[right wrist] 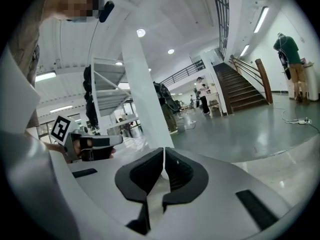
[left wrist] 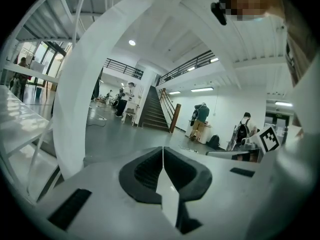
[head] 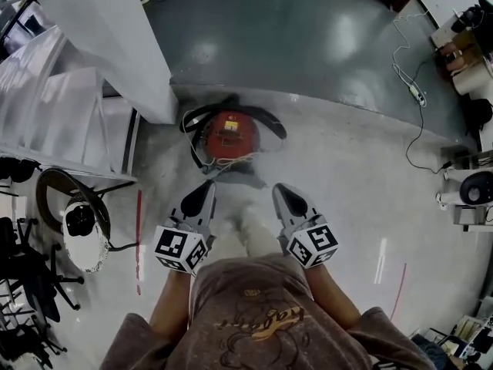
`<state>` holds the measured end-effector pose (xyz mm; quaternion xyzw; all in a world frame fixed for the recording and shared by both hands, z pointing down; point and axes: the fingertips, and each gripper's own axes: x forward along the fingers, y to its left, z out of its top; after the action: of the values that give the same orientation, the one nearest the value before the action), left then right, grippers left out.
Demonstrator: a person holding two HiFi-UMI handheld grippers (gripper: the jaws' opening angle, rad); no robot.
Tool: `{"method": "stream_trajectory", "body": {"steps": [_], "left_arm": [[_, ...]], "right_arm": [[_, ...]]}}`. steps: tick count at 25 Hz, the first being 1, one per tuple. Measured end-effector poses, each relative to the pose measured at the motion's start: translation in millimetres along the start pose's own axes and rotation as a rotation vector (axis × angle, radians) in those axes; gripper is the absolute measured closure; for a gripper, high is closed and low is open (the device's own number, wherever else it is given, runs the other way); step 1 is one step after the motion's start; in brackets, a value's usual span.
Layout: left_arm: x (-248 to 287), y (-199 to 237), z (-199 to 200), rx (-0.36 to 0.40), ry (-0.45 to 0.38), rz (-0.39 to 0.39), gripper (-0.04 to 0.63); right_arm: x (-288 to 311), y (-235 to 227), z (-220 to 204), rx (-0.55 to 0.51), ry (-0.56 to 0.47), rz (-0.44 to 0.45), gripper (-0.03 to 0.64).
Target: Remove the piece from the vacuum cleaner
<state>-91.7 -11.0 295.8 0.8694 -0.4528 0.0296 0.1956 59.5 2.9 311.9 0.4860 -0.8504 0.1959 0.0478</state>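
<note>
A round red vacuum cleaner (head: 231, 137) with a black hose looped round it stands on the floor straight ahead in the head view. Both grippers are held up side by side in front of the person, short of it and apart from it. My left gripper (head: 206, 188) is shut with nothing between its jaws, and my right gripper (head: 282, 189) is shut and empty too. In the left gripper view my left gripper (left wrist: 163, 152) looks level across the hall, and in the right gripper view my right gripper (right wrist: 163, 154) does the same; neither shows the vacuum cleaner.
A thick white pillar (head: 115, 37) rises just left of the vacuum cleaner. A white shelving frame (head: 54, 106) and a round device (head: 77, 222) with black stands sit at the left. Cables and a power strip (head: 412, 91) trail at the right. A staircase (left wrist: 152, 114) and people stand far off.
</note>
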Motion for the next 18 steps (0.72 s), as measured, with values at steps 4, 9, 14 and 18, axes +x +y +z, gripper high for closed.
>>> {"method": "stream_trajectory", "body": {"steps": [4,9,14,18], "left_arm": [[17,5,4,0.001,0.003,0.004,0.591],[36,12,9,-0.005,0.013,-0.016,0.488],[53,15,4,-0.009,0.029,-0.067,0.336],[65,27,-9,-0.027,0.070,-0.083,0.311]], "right_arm": [[10,-11,-1,-0.005,0.011,0.022,0.615],[26,-17,-3,0.010,0.053,0.061,0.510],[39,-17,-8,-0.004,0.075,0.146,0.377],[54,-28,-23,-0.016,0.122,0.151,0.374]]}}
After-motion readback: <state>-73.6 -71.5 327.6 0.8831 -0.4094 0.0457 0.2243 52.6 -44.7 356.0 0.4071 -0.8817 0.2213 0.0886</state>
